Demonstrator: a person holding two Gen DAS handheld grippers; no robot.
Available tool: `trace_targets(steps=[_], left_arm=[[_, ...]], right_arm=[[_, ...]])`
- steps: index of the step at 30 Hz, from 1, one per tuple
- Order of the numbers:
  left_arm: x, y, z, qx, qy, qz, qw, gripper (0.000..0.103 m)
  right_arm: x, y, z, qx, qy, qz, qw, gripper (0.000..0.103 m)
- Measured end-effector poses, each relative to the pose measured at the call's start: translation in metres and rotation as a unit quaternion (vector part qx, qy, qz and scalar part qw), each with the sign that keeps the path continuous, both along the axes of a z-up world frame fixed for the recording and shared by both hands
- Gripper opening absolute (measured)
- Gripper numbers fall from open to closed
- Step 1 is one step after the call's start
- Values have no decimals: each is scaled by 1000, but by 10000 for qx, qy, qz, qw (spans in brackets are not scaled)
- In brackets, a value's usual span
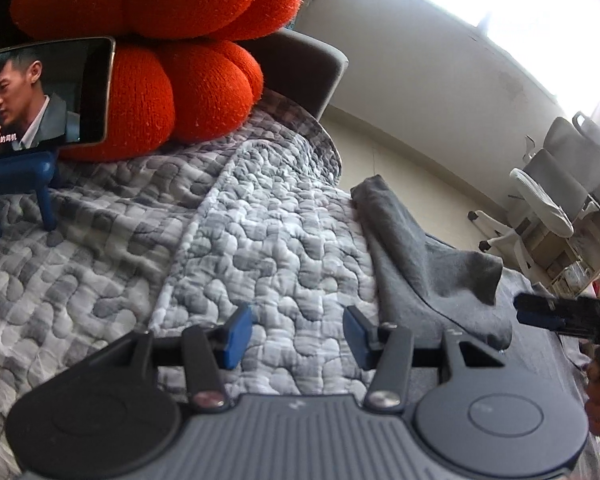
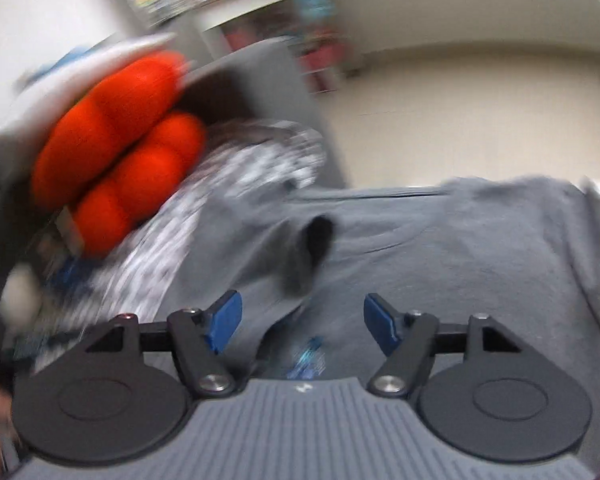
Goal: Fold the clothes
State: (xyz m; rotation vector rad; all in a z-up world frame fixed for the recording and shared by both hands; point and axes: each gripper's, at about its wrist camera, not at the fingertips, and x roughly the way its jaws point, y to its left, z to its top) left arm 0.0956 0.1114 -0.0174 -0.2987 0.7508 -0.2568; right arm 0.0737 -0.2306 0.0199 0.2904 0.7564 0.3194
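Both grippers — left gripper [image 1: 298, 330] over the quilt [image 1: 260, 240], right gripper [image 2: 302, 322] over the grey T-shirt [image 2: 460, 240] — hung spread, holding nothing.

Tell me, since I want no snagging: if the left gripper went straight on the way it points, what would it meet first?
Most likely the grey quilted blanket: it fills the gap ahead of the open left gripper. The grey garment lies just to the right. Depth is unclear.

Left gripper [image 1: 296, 336] fingers spread apart, right gripper [image 2: 302, 324] likewise
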Motion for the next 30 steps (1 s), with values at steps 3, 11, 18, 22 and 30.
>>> trace_targets(steps=[3, 11, 18, 22, 30], left_arm=[[-1, -2, -1, 31, -6, -34, 10000, 51], [-4, -5, -3, 25, -34, -99, 9999, 51], [-4, -7, -2, 54, -44, -96, 9999, 51], [-4, -8, -1, 87, -50, -99, 9999, 51], [-5, -10, 0, 152, -62, -105, 9998, 51]], right_arm=[[-7, 23, -2, -405, -158, 640, 9970, 71], [3, 48, 13, -404, -91, 482, 9980, 2], [8, 44, 3, -787, 671, -32, 9946, 1], [8, 44, -2, -949, 912, -59, 9913, 2], [15, 12, 4, -209, 284, -735, 9967, 71]])
